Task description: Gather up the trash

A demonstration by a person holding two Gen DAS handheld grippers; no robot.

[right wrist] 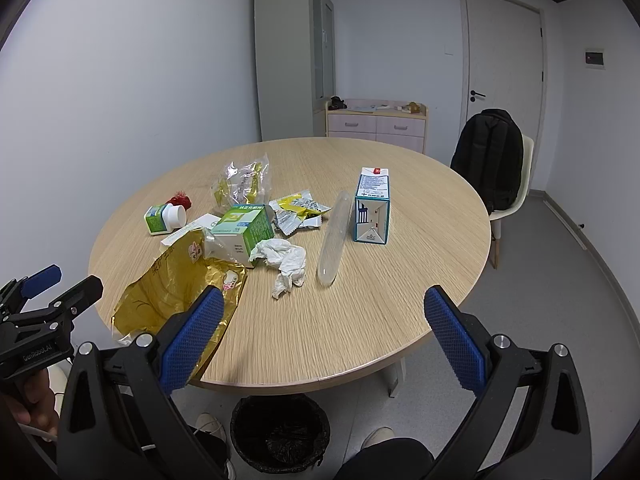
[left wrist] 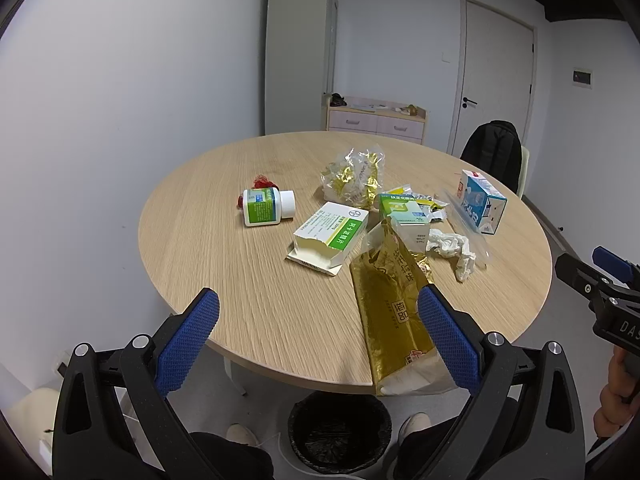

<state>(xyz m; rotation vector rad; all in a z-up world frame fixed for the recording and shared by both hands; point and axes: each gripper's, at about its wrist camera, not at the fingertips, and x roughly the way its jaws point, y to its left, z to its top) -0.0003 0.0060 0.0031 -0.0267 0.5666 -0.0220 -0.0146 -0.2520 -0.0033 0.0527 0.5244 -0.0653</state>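
Observation:
Trash lies on a round wooden table (left wrist: 248, 280): a gold foil bag (left wrist: 392, 312) at the near edge, a white and green medicine box (left wrist: 332, 236), a white pill bottle (left wrist: 266, 208), a crumpled tissue (left wrist: 452, 248), a clear crinkled bag (left wrist: 354, 174) and a blue and white carton (left wrist: 482, 200). My left gripper (left wrist: 318, 320) is open and empty over the near edge, its right finger in front of the gold bag. My right gripper (right wrist: 324, 316) is open and empty, just before the tissue (right wrist: 286, 262) and a clear plastic tube (right wrist: 334, 238). The gold bag (right wrist: 176, 292) overhangs the edge.
A black-lined trash bin (left wrist: 340, 432) stands on the floor under the table's near edge, also in the right wrist view (right wrist: 280, 432). A chair with a black backpack (right wrist: 492, 160) stands at the far right. A pink drawer unit (right wrist: 376, 124) and a tall cabinet stand by the back wall.

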